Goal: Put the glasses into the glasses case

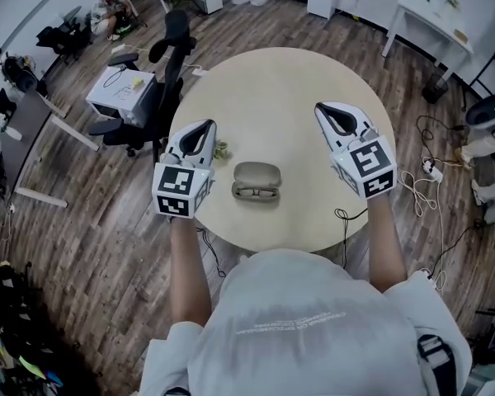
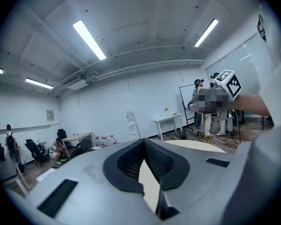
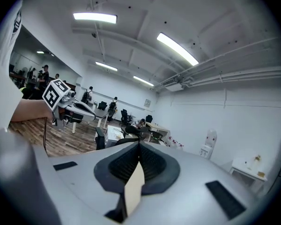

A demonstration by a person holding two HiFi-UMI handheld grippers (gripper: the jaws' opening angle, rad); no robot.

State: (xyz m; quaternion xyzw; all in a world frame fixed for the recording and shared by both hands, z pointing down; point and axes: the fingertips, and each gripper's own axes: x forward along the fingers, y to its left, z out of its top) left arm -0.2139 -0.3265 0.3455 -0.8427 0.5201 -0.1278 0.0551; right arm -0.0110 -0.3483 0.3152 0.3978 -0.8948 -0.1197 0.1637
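One round, smooth beige table (image 1: 272, 89) carries one rounded olive glasses case (image 1: 256, 172). It lies open near the front edge with one pair of glasses (image 1: 256, 192) inside. Two grey plastic grippers flank it, the left gripper (image 2: 143, 141) and the right gripper (image 3: 139, 145). The ribbed black fingers (image 2: 158, 161) of both are together and empty.

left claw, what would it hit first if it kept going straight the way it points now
Nothing near: the left claw points out over the round table, with the glasses case off to its side. Looks free, depth unclear.
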